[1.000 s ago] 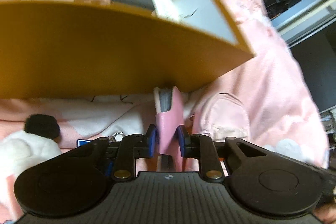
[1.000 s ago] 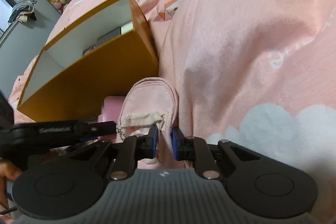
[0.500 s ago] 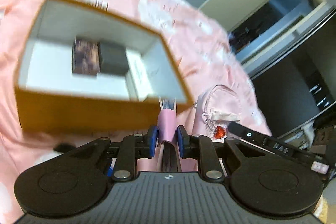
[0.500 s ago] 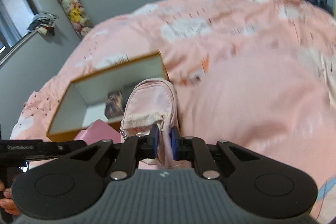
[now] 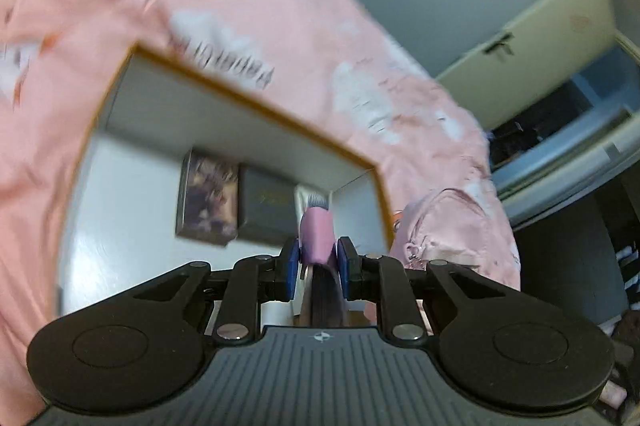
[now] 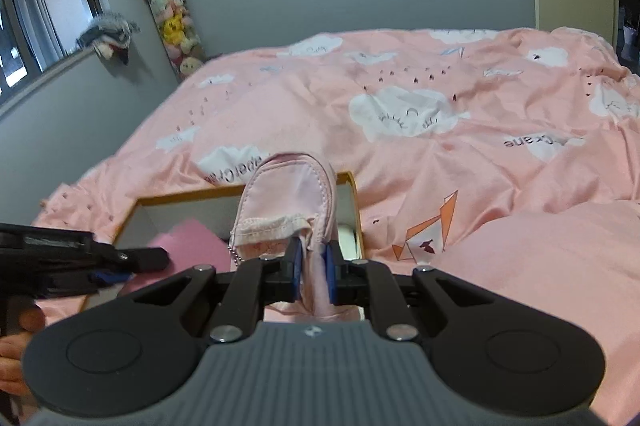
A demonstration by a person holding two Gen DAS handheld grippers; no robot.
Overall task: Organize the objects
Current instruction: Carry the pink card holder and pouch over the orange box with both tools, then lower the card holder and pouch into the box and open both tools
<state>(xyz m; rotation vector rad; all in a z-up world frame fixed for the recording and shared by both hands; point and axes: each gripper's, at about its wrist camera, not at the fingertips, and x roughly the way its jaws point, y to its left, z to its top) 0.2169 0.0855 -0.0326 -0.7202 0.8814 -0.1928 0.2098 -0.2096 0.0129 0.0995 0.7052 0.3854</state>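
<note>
Left gripper (image 5: 318, 268): its blue pads were clenched on a pink notebook (image 5: 317, 236), held edge-on above the open box (image 5: 248, 108).
Right gripper (image 6: 313, 268): its pads were pressed together on the fabric of a pink pouch (image 6: 288, 202), which stood up from the fingers and hid part of the far edge of the box (image 6: 188, 195).
Pink notebook: seen from the right wrist as a flat pink sheet (image 6: 192, 240) over the left part of the box, carried by the left gripper (image 6: 116, 264).
Pink pouch: in the left wrist view it hung just past the right wall of the box (image 5: 448, 226); a small bead chain (image 6: 236, 252) dangled at its left side.
Box: orange outside, white inside, lying on the pink bedspread (image 6: 460, 162) near the bed's near edge.
Inside the box: a picture card (image 5: 208, 200) and a dark case (image 5: 266, 206), side by side and touching, toward the far right corner.
Person: fingers (image 6: 16, 354) visible at the left edge of the right wrist view.
Blur: the left wrist view was smeared, so small details are unclear.
</note>
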